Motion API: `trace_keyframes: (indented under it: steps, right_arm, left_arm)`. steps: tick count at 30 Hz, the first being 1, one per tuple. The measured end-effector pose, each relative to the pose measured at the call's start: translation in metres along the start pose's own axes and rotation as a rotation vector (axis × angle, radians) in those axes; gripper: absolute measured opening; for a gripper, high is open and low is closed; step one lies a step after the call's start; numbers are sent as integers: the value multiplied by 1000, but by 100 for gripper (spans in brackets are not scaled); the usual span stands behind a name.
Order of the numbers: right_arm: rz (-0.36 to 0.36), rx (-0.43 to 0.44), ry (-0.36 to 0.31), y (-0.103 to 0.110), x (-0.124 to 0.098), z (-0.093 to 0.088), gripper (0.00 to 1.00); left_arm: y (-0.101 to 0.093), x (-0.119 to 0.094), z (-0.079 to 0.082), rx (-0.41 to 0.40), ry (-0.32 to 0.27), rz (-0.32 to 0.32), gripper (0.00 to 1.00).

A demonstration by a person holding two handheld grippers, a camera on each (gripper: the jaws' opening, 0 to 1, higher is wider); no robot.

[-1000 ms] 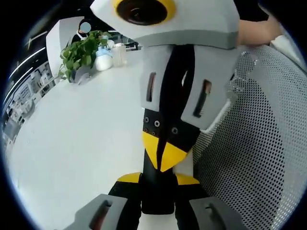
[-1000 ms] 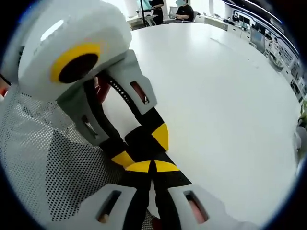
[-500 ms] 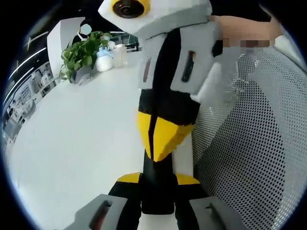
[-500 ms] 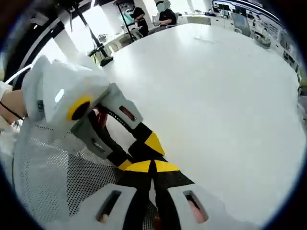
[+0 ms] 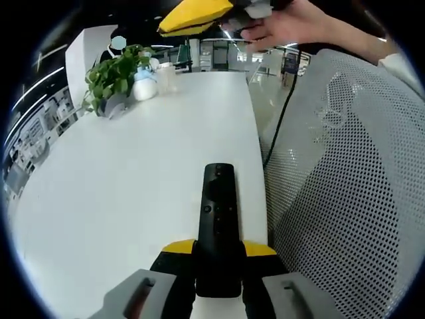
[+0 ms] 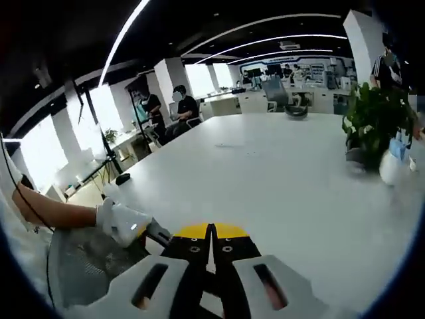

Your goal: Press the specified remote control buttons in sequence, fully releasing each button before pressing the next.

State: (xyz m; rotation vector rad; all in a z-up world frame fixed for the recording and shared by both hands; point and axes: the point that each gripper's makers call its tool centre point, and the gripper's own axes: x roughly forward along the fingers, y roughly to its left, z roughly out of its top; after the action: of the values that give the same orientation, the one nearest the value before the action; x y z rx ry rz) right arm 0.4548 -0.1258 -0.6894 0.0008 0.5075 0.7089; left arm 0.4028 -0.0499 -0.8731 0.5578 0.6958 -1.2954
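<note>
A: What's the biggest thing there?
B: The white desk (image 5: 119, 193), with a mesh chair (image 5: 345, 193) at its right edge and a plant (image 5: 113, 76) at the far left.

A: And the remote?
B: The black remote (image 5: 217, 226) lies near, clamped in the left tool (image 5: 217, 282).

A: The right tool?
B: The right tool (image 6: 211, 256) has its yellow tips pressed together, holding nothing

— What sits where on the table (image 5: 119, 199)?
— A remote control (image 5: 218, 219) lies lengthwise near the right edge, its near end between the left gripper (image 5: 218, 282) jaws. A potted plant (image 5: 111, 76) and bottles (image 5: 154, 78) stand at the far left; a mesh chair (image 5: 352, 193) flanks the right.
</note>
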Motion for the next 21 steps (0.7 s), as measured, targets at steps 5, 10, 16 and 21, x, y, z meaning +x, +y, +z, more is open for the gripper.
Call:
trace_keyframes:
  steps: [5,10,16,21]
  right_arm:
    - [-101,-101,-72,-9,-17,11,0]
    - [-184,44,-169,-27,-39,21,0]
    - [-235,106,-200,-27,-50,19,0]
    - [-317,66,-229,-30,-55,19,2]
  left_arm:
    - [0,0,0,2,-5,-2,25]
    - [-1,0,1,-7,-18,12,25]
    - [0,0,0,-31,-25,24,25]
    - [0,-1,0,-36,-26,34,25]
